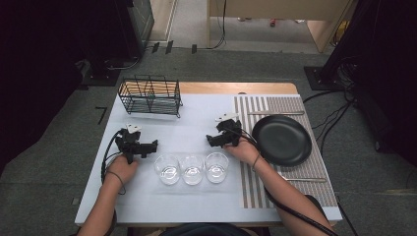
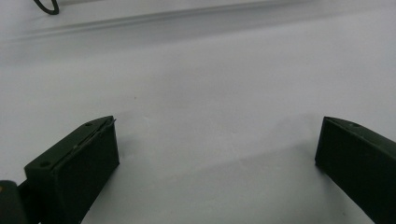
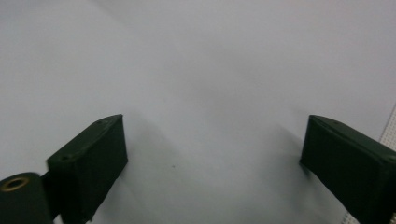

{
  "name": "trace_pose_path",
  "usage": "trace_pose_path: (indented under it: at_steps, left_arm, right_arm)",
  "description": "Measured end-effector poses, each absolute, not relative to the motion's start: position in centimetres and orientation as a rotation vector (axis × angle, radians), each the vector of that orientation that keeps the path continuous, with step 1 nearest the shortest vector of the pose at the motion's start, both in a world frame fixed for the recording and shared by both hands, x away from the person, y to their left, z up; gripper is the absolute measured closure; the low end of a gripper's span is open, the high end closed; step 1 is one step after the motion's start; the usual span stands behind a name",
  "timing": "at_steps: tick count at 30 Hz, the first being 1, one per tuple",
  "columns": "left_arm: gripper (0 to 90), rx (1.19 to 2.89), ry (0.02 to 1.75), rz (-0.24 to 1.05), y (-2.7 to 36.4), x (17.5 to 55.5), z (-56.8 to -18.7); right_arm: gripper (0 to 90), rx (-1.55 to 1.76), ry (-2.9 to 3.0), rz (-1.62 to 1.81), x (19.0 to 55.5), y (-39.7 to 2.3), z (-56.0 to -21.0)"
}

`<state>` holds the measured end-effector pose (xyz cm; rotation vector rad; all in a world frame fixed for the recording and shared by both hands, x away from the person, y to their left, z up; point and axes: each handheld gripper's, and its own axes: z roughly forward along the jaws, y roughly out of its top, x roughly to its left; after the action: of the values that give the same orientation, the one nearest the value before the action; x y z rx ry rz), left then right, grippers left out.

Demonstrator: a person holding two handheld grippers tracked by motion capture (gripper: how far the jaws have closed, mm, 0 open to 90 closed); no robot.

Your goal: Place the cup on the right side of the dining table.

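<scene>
Three clear glasses stand in a row near the table's front: the left glass [image 1: 167,168], the middle glass [image 1: 192,168] and the right glass [image 1: 216,166]. My left gripper [image 1: 152,145] rests on the white table just left of and behind them, pointing right. My right gripper [image 1: 212,140] sits behind the right glass, pointing left. In the left gripper view the left gripper [image 2: 217,142] has its jaws wide apart over bare table. The right gripper view shows the right gripper [image 3: 212,147] likewise open, nothing between its jaws.
A black wire rack [image 1: 150,95] stands at the back left. A black plate [image 1: 282,139] lies on a striped placemat [image 1: 255,182] at the right, with a thin utensil [image 1: 275,113] behind it and another [image 1: 302,179] in front.
</scene>
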<state>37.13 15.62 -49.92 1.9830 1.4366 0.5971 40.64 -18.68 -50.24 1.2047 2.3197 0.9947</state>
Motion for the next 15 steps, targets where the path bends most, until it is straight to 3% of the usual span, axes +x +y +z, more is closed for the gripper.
trace_pose_path:
  at_steps: [15]
  left_arm:
    - [0.0,1.983,1.437,0.596,15.62,37.14,-49.92]
  right_arm:
    - [5.7,1.201,2.317,0.994,40.64,-18.65,-50.26]
